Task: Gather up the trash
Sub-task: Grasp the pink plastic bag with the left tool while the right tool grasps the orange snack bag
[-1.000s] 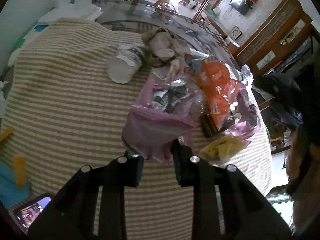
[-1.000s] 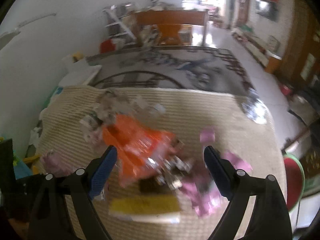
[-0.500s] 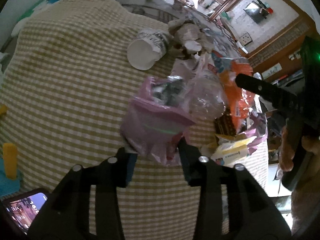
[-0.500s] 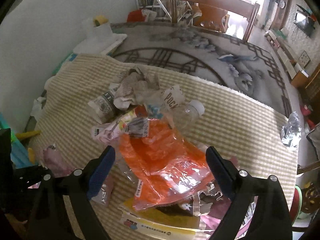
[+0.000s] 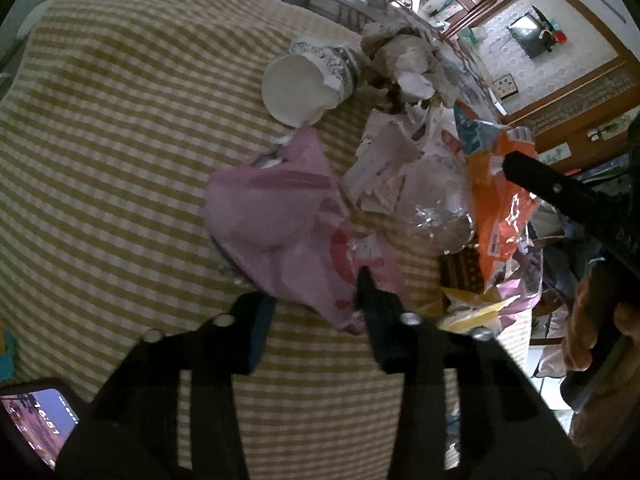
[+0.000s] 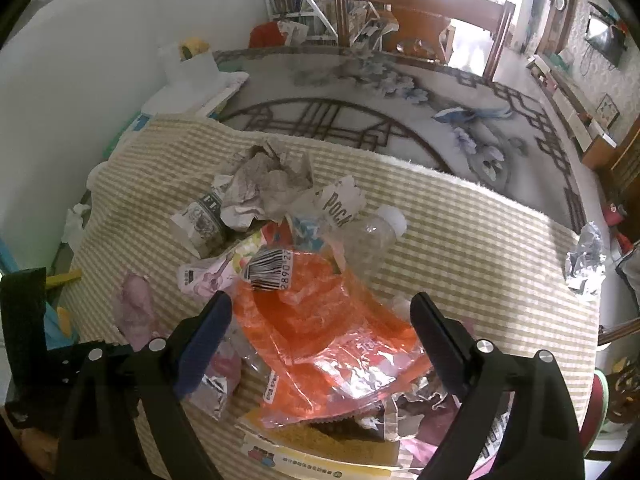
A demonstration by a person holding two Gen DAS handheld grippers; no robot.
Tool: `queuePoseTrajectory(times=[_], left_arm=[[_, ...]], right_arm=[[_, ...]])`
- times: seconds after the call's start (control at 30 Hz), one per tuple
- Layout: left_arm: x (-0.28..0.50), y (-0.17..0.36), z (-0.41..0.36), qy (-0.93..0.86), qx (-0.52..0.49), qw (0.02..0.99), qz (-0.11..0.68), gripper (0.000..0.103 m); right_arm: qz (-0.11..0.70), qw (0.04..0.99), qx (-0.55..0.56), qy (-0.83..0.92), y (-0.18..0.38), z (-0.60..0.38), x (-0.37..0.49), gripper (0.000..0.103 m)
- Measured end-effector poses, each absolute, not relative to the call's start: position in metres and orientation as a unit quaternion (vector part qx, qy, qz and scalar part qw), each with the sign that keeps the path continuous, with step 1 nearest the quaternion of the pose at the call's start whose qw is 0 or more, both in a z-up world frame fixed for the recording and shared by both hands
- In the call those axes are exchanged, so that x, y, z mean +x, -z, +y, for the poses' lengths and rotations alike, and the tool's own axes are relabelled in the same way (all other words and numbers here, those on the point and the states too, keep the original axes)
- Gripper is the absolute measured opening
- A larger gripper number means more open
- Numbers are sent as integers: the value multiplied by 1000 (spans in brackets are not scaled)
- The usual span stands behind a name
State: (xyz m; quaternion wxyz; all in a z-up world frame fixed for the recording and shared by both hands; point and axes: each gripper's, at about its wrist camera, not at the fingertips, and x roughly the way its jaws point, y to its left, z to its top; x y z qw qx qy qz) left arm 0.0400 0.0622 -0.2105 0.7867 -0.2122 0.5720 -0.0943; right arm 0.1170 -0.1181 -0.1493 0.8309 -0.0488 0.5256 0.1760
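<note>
L gripper [image 5: 316,300] fingers pinch lower edge of pink bag [image 5: 276,216], jaws just closing. Bag lies on checked cloth [image 5: 120,120]. Paper cup [image 5: 308,80] on its side above it; crumpled paper [image 5: 408,60], clear bottle [image 5: 440,208], orange wrapper [image 5: 500,208] to the right. R gripper arm [image 5: 560,196] at right edge. Phone [image 5: 36,420] bottom left.

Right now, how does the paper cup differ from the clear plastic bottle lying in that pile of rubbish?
The paper cup is opaque white with a dark printed pattern; the clear plastic bottle is see-through with a white cap. The cup's mouth is open and its rim torn, while the bottle is capped. The cup lies at the pile's edge, mostly uncovered; the bottle is partly tucked under wrappers. Both lie on their sides on the checked cloth.
</note>
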Motion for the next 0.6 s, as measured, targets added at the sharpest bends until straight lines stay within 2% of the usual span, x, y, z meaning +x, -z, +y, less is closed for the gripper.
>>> queuePoseTrajectory(times=[0.03, 0.13, 0.6], left_arm=[[39, 210, 63, 94, -210, 787, 572, 26], [35, 199, 67, 91, -203, 802, 554, 23], [8, 113, 49, 95, -127, 886, 437, 22]], right_arm=[[529, 828, -42, -180, 151, -119, 117, 65], [519, 834, -28, -184, 145, -122, 112, 56], [410, 897, 43, -161, 67, -160, 38, 55]])
